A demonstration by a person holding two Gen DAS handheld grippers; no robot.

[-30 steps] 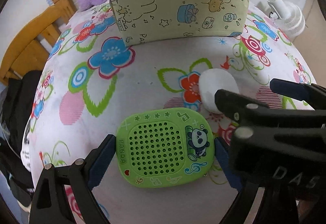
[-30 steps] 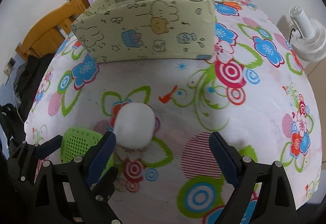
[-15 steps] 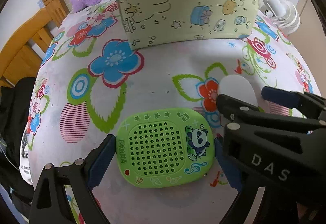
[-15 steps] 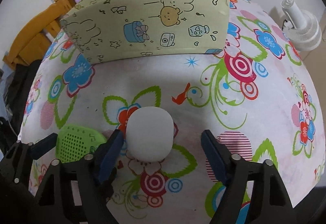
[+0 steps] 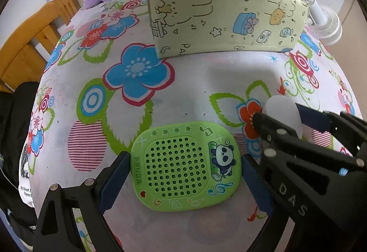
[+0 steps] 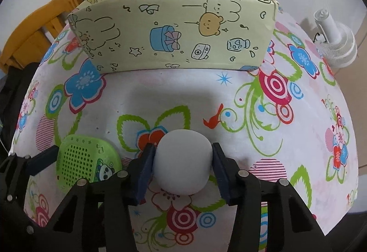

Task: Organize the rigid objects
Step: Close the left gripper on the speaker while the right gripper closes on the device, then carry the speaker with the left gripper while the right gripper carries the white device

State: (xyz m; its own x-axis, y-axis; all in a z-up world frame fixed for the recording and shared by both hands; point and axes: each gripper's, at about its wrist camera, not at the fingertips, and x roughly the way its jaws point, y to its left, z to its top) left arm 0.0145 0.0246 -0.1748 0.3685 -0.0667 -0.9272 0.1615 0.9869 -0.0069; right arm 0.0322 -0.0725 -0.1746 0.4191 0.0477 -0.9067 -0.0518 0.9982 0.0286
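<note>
Floral cloth: white ball (image 6: 182,163) betw. right claw (image 6: 182,168) pads.

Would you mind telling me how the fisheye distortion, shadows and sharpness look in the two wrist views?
Left wrist view: strong barrel bending, the tablecloth bulges like a dome, dark corners; the green panda speaker is sharp. Right wrist view: the same bulge; a soft shadow lies on the cloth before the patterned box; the white rounded object is sharp, without glare.

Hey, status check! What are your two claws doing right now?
Right gripper just closed on white ball. Left gripper open around green speaker. Path to box clear.
</note>
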